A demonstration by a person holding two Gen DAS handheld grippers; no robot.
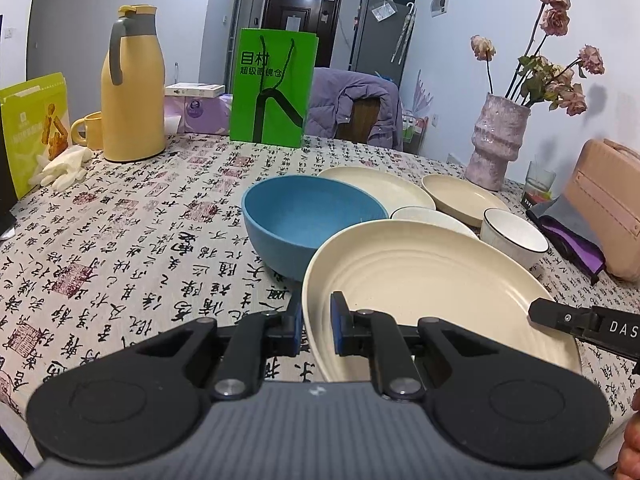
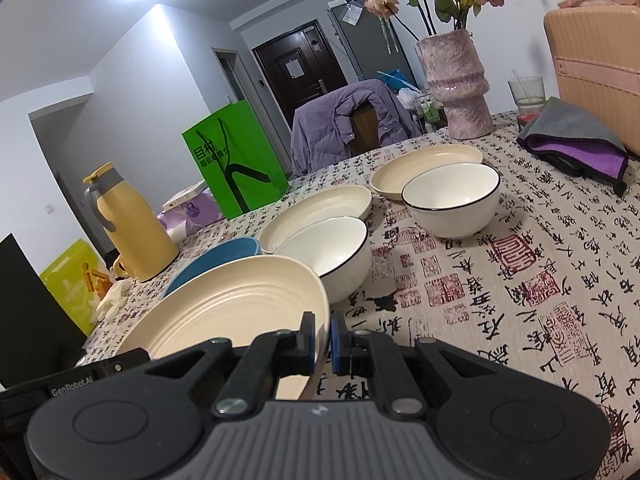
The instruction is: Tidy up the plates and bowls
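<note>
The table wore a calligraphy-print cloth, and the biggest thing in play was a cream ridged plate, lifted and tilted at the near edge, caught from both sides. The left gripper straddled its rim at about eight o'clock, fingers a little apart with the rim between the blue pads; whether they were truly pinching it I could not tell. The right gripper had its fingers nearly together, clamped on the rim at the plate's four o'clock. Just behind the plate at eleven o'clock sat a blue bowl, and at one o'clock a white bowl with a dark rim. Beyond those lay two more cream plates, and a second white bowl stood at two o'clock, apart from the rest. A yellow thermos stood far off at ten o'clock, a green bag at twelve
</note>
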